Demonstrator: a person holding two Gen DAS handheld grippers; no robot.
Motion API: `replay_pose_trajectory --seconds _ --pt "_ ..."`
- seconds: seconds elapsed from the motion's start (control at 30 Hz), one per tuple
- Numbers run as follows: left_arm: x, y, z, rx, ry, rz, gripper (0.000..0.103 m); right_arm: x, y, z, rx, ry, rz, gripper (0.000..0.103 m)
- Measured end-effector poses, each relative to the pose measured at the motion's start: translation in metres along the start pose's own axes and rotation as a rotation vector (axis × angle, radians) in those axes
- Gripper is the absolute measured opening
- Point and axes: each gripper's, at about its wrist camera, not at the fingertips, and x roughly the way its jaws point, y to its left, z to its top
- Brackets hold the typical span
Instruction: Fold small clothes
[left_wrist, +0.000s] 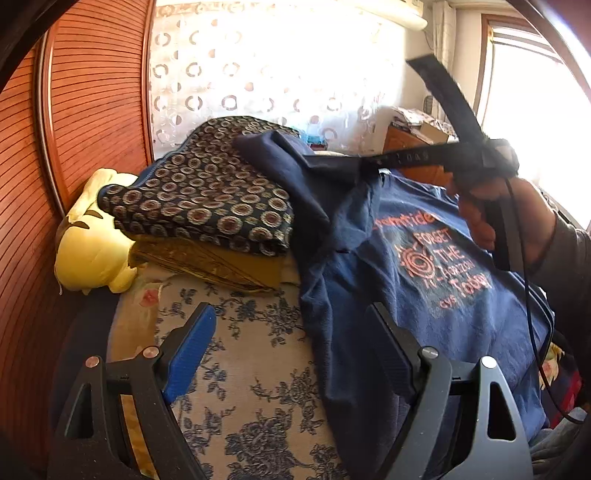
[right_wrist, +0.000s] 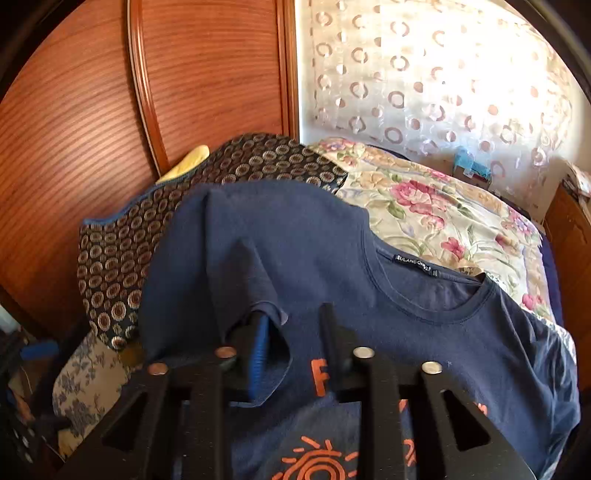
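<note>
A bed (left_wrist: 236, 373) under a blue-flowered cover stands against a ribbed wooden wardrobe (left_wrist: 92, 92) and a lace curtain (right_wrist: 424, 70). One navy T-shirt (right_wrist: 332, 236) lies spread across it. The right gripper (right_wrist: 291, 332) has its fingers closed on the shirt's sleeve at 12 o'clock. The left gripper (left_wrist: 291, 339) hovers with its fingers spread apart. Only the left wrist view shows the yellow plush toy (left_wrist: 92, 247); only the right shows the rose quilt (right_wrist: 443, 206).

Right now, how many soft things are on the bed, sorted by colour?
Navy blue: 1, the T-shirt
Dark with circles: 1, the folded cloth
Mustard: 1, the folded cloth underneath
Yellow: 1, the plush toy
Pink flowered: 1, the quilt
Total: 5
</note>
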Motion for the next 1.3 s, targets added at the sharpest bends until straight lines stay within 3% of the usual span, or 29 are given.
replay_pose_trajectory --seconds 0.03,0.2,0.33,0.47,0.57,0.67,0.9,1.1,1.3 --pt "0.002 -0.001 0.000 0.001 0.002 -0.002 0.084 -0.001 -0.001 0.001 0.009 -0.015 -0.009 0.051" --pt "0.008 -0.007 -0.003 -0.002 0.012 -0.014 0.084 -0.029 -0.024 -0.011 0.094 -0.087 -0.055 0.059" --pt "0.012 -0.010 -0.003 0.003 0.021 -0.017 0.084 -0.017 -0.037 -0.022 0.197 -0.037 -0.104 0.060" --pt "0.017 -0.015 -0.004 0.006 0.028 -0.022 0.084 0.005 -0.036 -0.036 0.202 0.046 -0.112 0.060" --pt "0.021 -0.017 -0.005 0.006 0.035 -0.023 0.084 0.007 -0.034 -0.046 0.202 0.048 -0.099 0.060" --pt "0.023 -0.021 -0.003 0.007 0.037 -0.027 0.084 -0.001 -0.031 -0.059 0.171 0.019 -0.054 0.060" --pt "0.033 -0.042 0.008 0.034 0.030 -0.045 0.084 -0.043 -0.051 -0.102 0.092 -0.018 -0.067 0.060" --pt "0.056 -0.076 0.028 0.077 0.038 -0.067 0.084 -0.069 -0.086 -0.146 0.102 0.016 -0.121 0.061" --pt "0.084 -0.116 0.043 0.142 0.080 -0.094 0.084 -0.065 -0.130 -0.186 0.160 0.092 -0.186 0.062"
